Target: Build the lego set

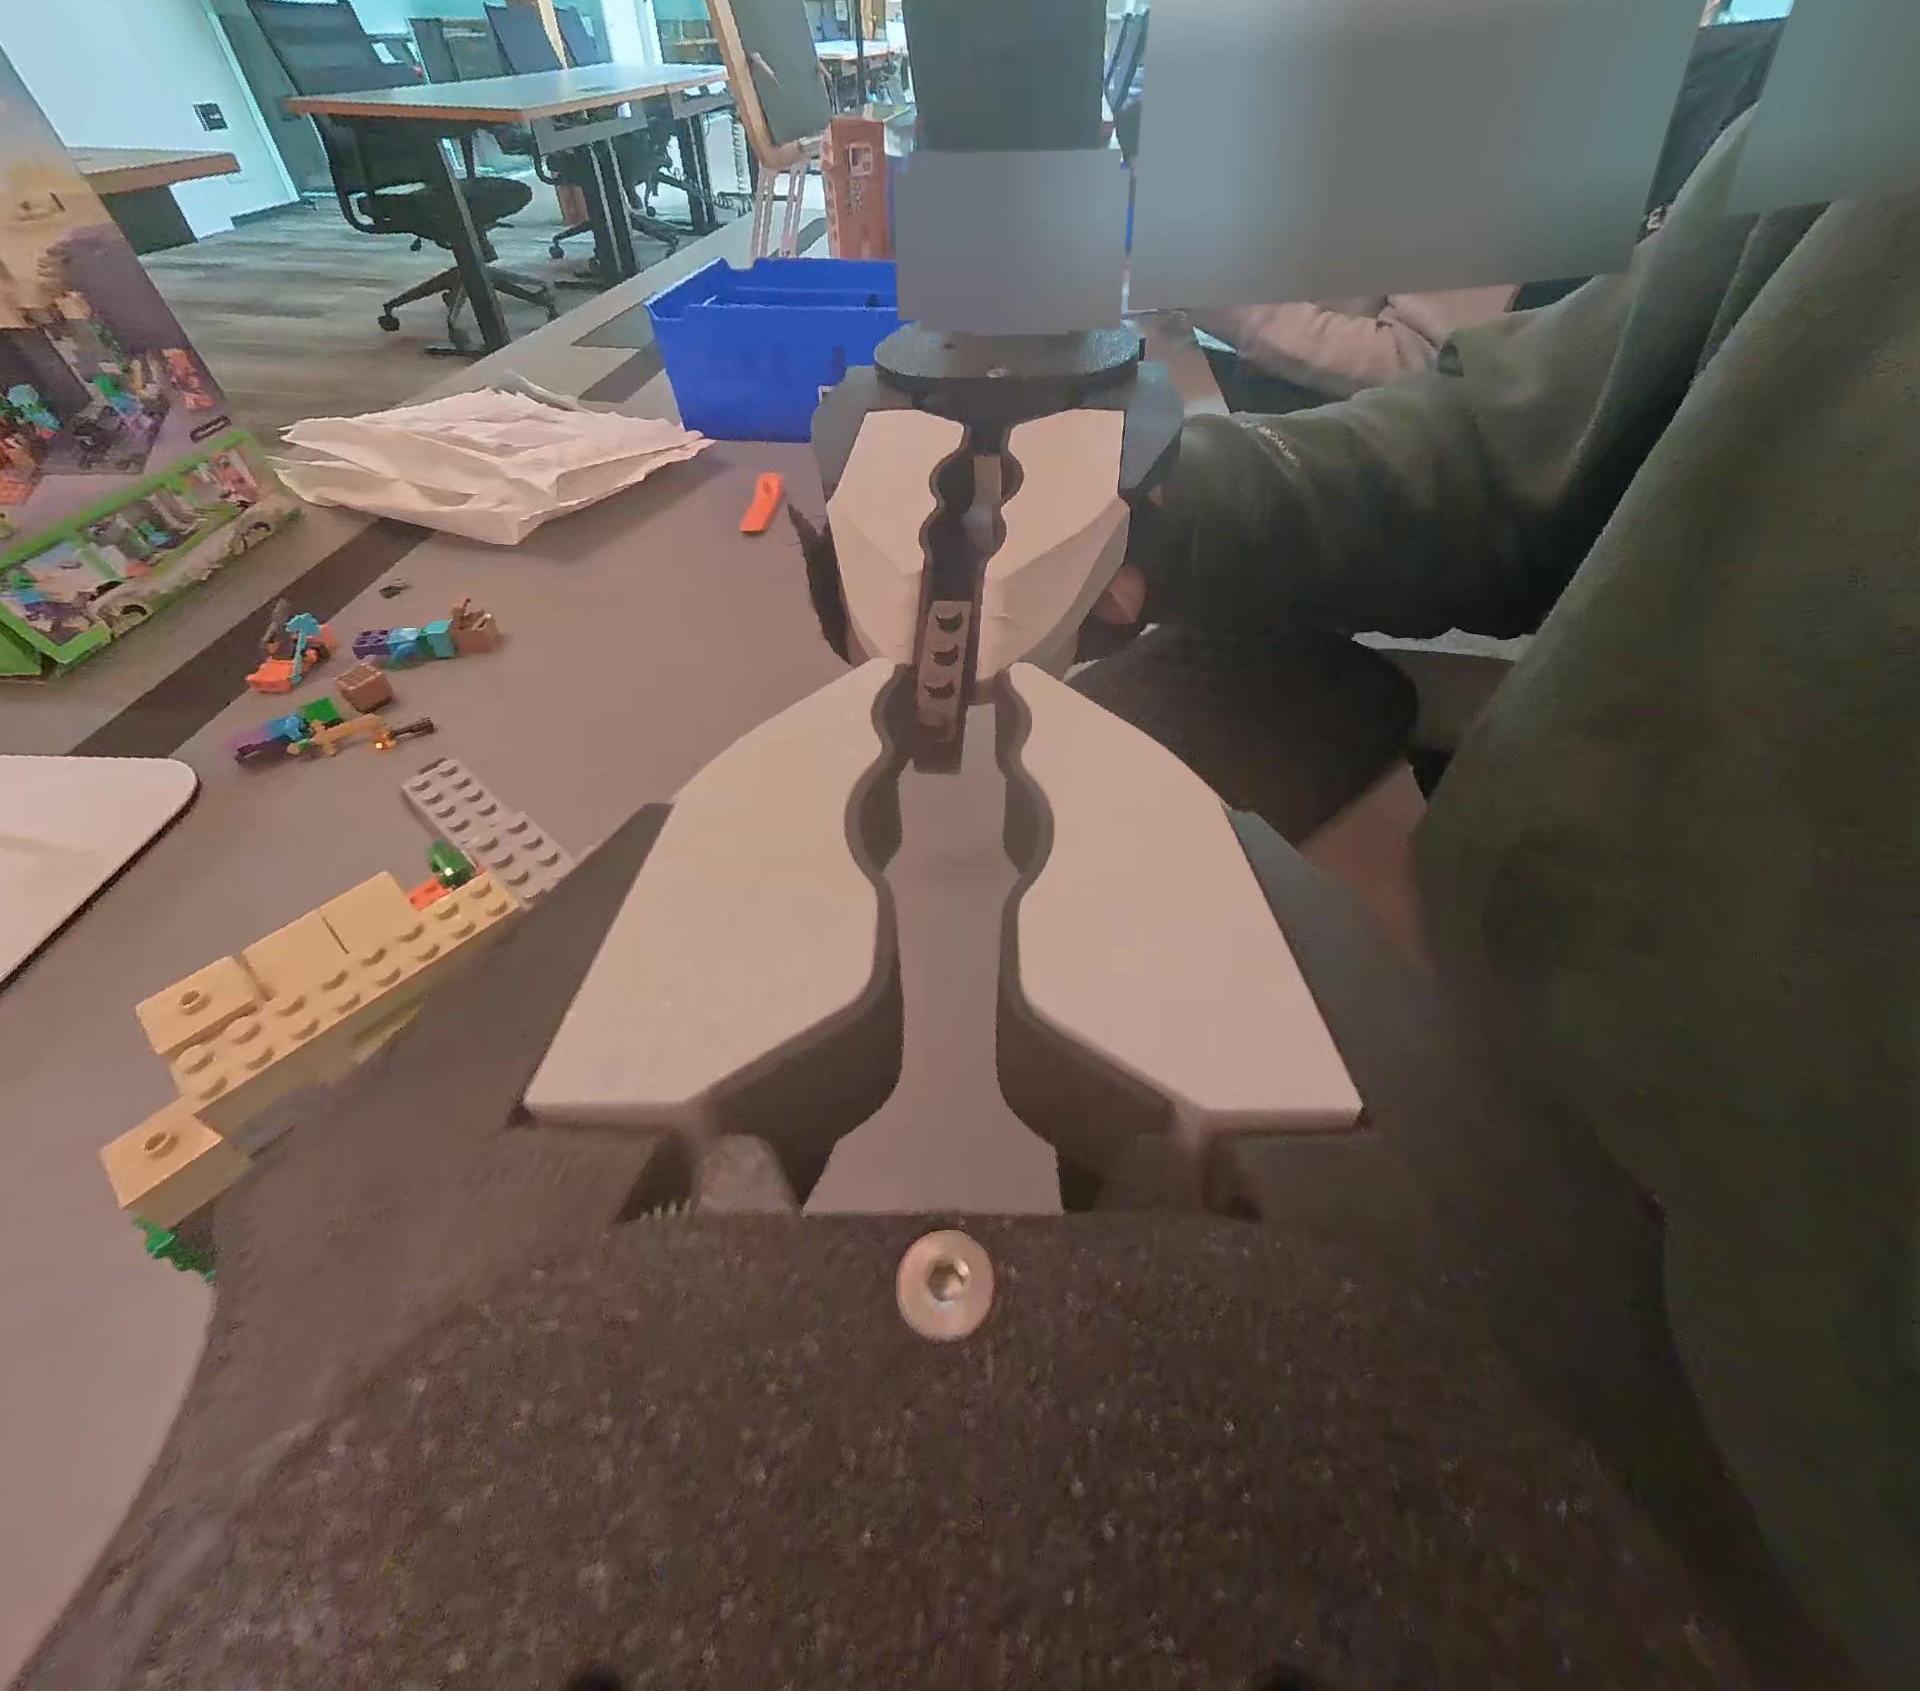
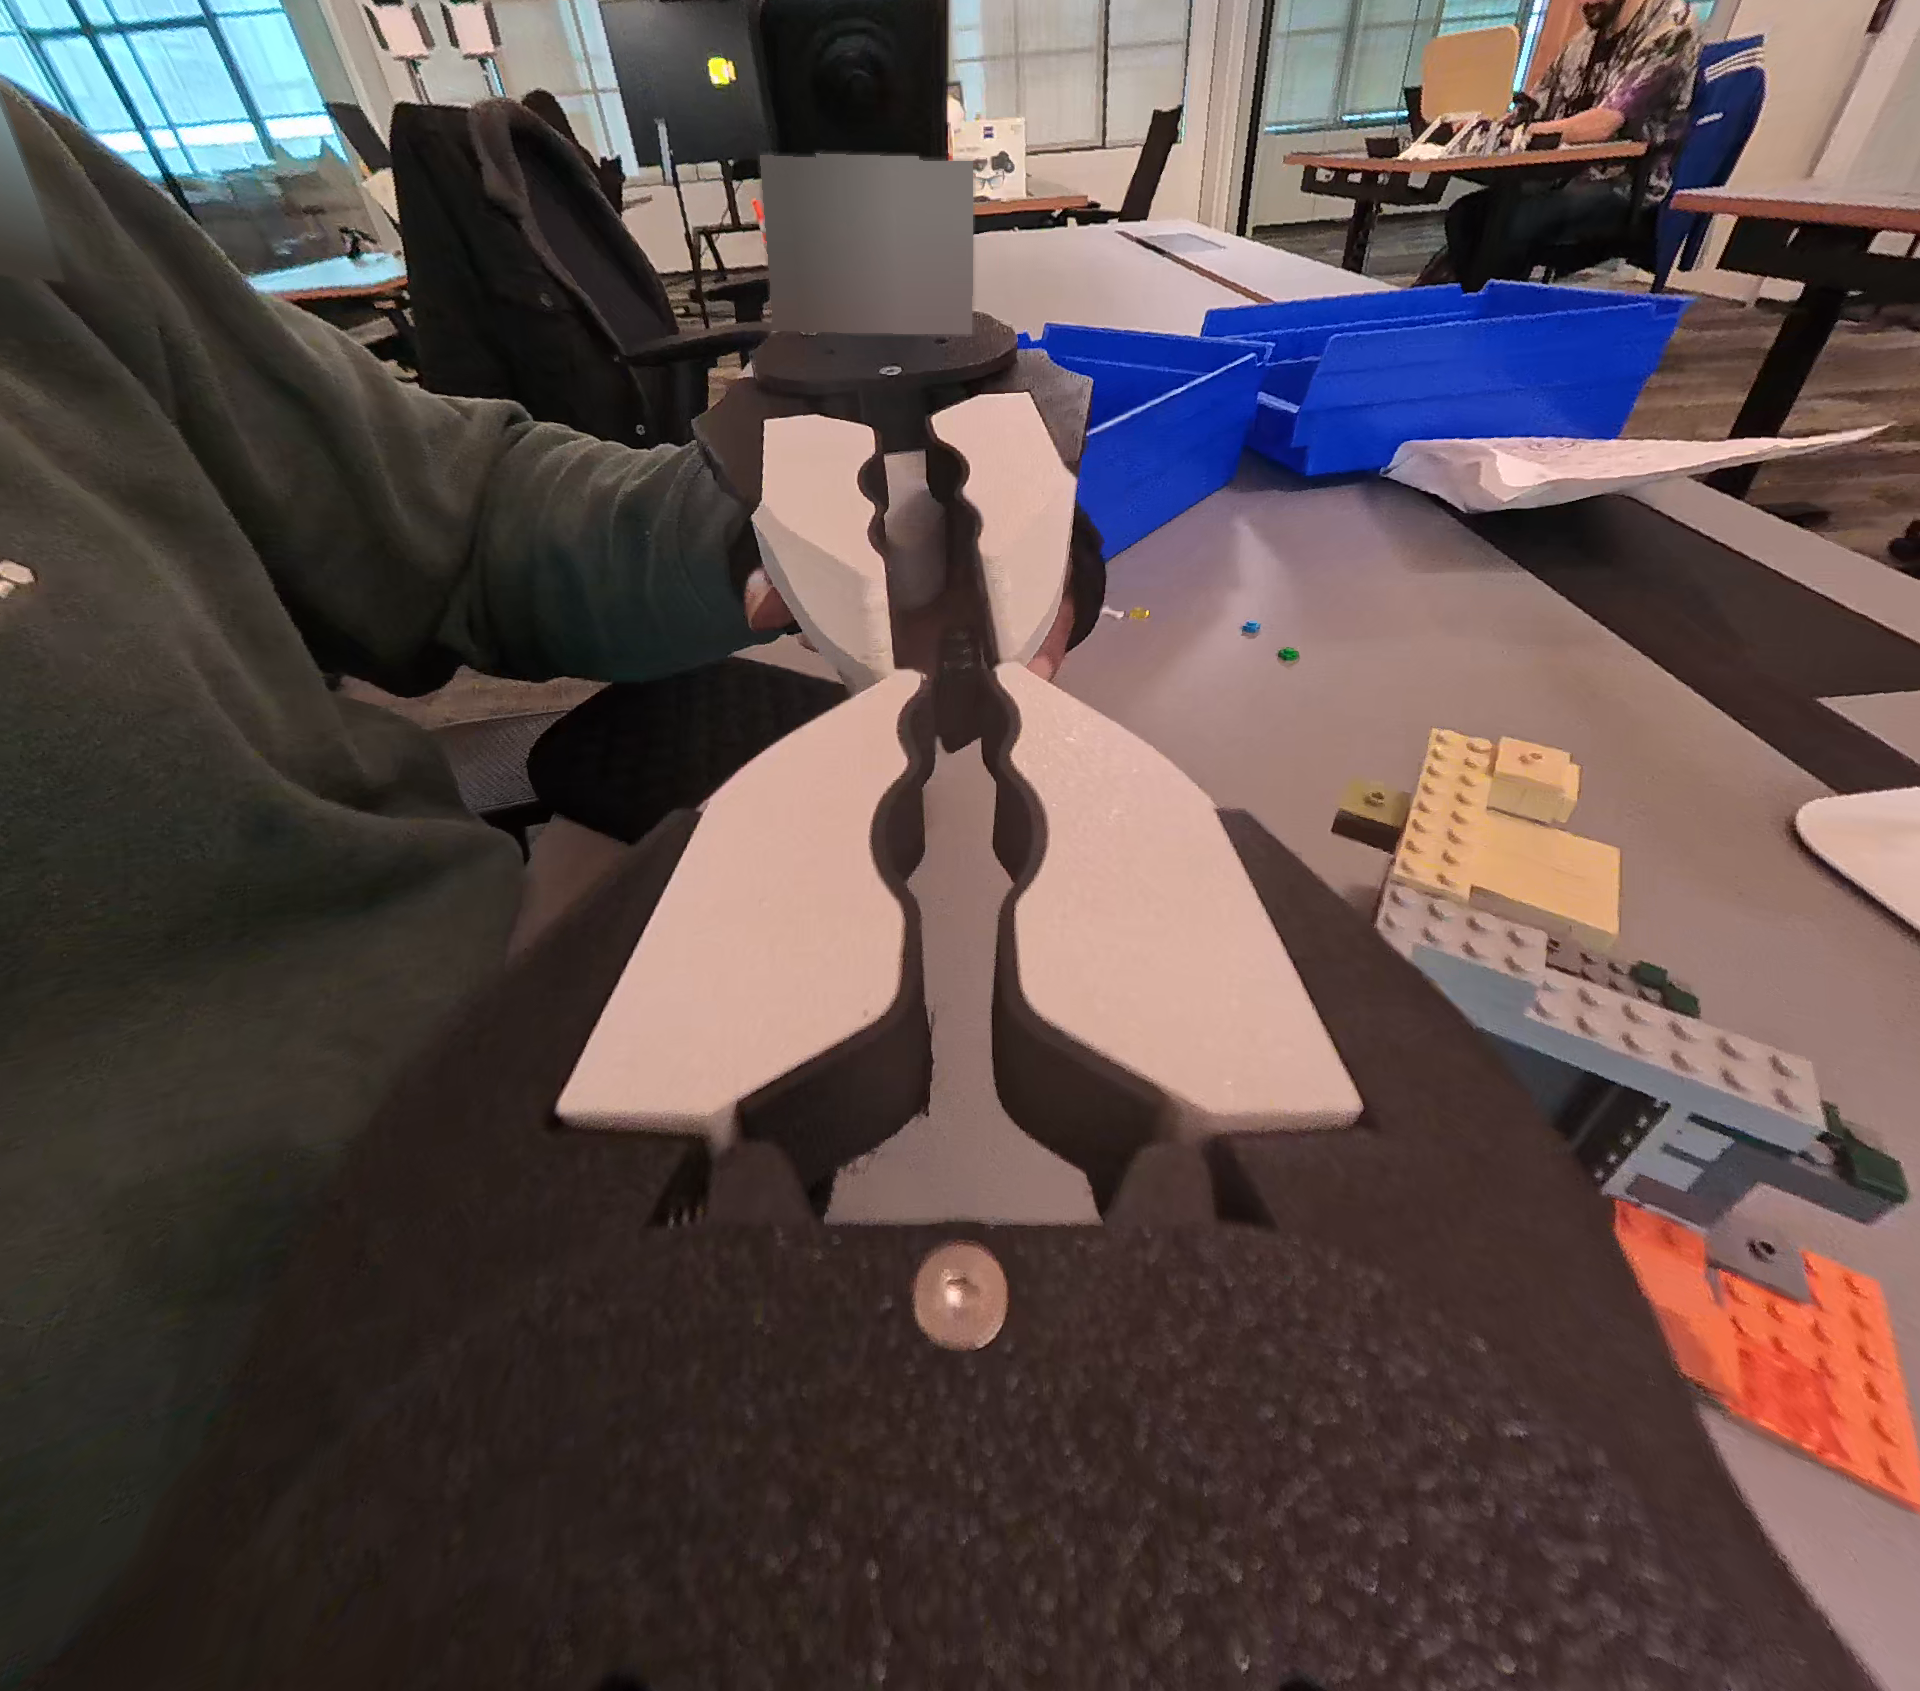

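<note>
Both my grippers pinch one dark studded strip (image 1: 942, 675) — left gripper (image 1: 940, 732), right gripper (image 2: 961, 706), tip to tip above the bench (image 1: 644, 602). Any twist could pop it loose.

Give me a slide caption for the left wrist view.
Two handheld tools meet tip to tip over a grey table, both pinching one dark studded brick strip, loose bricks alongside.

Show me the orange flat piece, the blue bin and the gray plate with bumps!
orange flat piece (image 2: 1787, 1361): right wrist view, middle of its studded top.
blue bin (image 1: 748, 379): left wrist view, front wall.
gray plate (image 1: 488, 820): left wrist view, middle of its studded top.
</note>
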Tool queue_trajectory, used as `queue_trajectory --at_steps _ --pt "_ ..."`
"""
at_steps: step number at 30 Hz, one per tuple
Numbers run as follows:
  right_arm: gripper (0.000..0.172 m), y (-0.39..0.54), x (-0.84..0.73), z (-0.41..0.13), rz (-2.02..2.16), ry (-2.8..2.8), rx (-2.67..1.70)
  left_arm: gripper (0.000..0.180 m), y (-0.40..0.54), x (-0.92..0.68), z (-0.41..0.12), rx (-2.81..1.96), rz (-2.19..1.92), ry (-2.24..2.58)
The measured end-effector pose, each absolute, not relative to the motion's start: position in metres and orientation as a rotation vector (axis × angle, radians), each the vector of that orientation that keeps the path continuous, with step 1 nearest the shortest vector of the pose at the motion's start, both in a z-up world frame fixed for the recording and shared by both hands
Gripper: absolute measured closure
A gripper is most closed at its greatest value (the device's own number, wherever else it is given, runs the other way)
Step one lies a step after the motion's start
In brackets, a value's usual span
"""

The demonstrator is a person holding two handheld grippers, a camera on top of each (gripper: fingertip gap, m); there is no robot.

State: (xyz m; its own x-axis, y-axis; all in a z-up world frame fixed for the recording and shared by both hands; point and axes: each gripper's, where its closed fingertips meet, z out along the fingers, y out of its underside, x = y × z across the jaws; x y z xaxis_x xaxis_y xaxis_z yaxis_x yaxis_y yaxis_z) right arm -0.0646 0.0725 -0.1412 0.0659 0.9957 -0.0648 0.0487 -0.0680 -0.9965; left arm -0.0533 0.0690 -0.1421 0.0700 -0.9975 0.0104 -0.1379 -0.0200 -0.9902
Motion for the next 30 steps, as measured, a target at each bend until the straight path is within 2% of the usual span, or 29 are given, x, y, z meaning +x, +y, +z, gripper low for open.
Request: queue_trajectory --at_steps 6,17,30 --pt "0.158 0.081 -0.05 -0.171 1.073 -1.254 -1.439 0.172 0.077 -0.05 -0.172 -1.405 -1.032 1.298" --pt "0.159 0.107 -0.01 -0.217 0.884 -1.208 -1.629 0.172 0.097 -0.046 -0.277 -1.66 -0.839 1.491" --pt "0.162 0.107 -0.01 -0.224 0.891 -1.175 -1.65 0.168 0.103 -0.049 -0.298 -1.766 -0.773 1.581"
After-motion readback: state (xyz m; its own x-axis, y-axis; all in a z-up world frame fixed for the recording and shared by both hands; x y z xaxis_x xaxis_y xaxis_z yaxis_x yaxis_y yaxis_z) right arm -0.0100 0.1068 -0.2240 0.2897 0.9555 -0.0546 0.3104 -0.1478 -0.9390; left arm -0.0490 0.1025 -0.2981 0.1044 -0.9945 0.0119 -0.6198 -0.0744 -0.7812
